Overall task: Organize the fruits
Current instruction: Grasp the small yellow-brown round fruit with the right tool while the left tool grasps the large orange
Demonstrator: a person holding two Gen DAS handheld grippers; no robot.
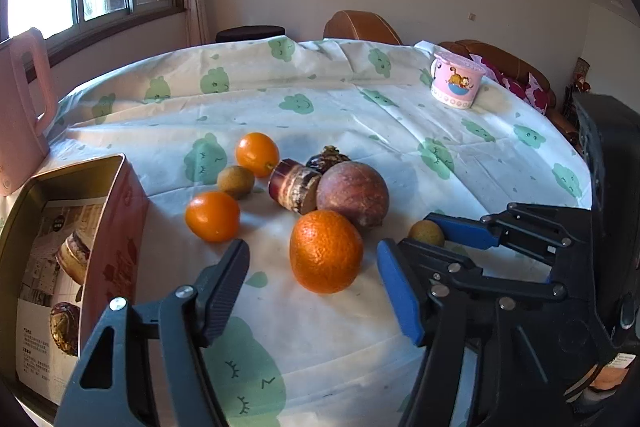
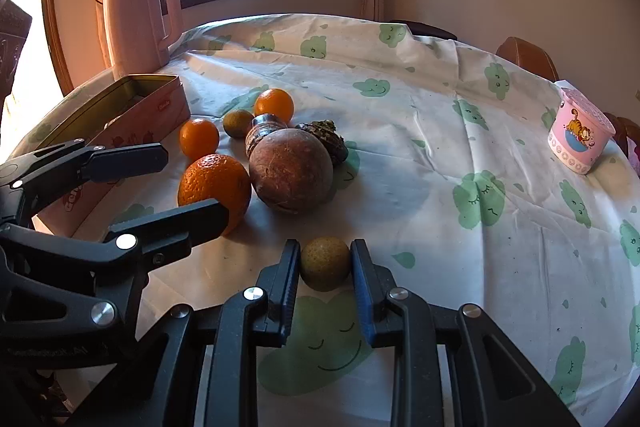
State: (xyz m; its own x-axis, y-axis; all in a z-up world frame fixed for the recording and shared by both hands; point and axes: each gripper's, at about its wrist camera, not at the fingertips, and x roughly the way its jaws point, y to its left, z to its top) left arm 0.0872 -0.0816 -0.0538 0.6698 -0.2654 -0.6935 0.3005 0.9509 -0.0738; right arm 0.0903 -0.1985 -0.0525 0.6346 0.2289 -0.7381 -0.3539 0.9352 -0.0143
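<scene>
The right gripper [image 2: 325, 263] is clamped on a small brownish-green fruit [image 2: 325, 263] on the tablecloth [image 2: 420, 131], just apart from the pile. It looks light, firm and round, so a pinch across its middle suits it. The left gripper [image 1: 312, 279] stands open astride the big orange [image 1: 326, 251], not touching; the pebbled rind should grip well. The open tin [image 1: 120, 211] waits nearby

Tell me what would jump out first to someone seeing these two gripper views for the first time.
The right gripper is shut on a small brownish-green fruit near the table's front edge. Just behind it, the left gripper stands open on either side of a big orange, which rests against a large round reddish-brown fruit. An open tin box stands at the left, beside the fruit pile.
</scene>
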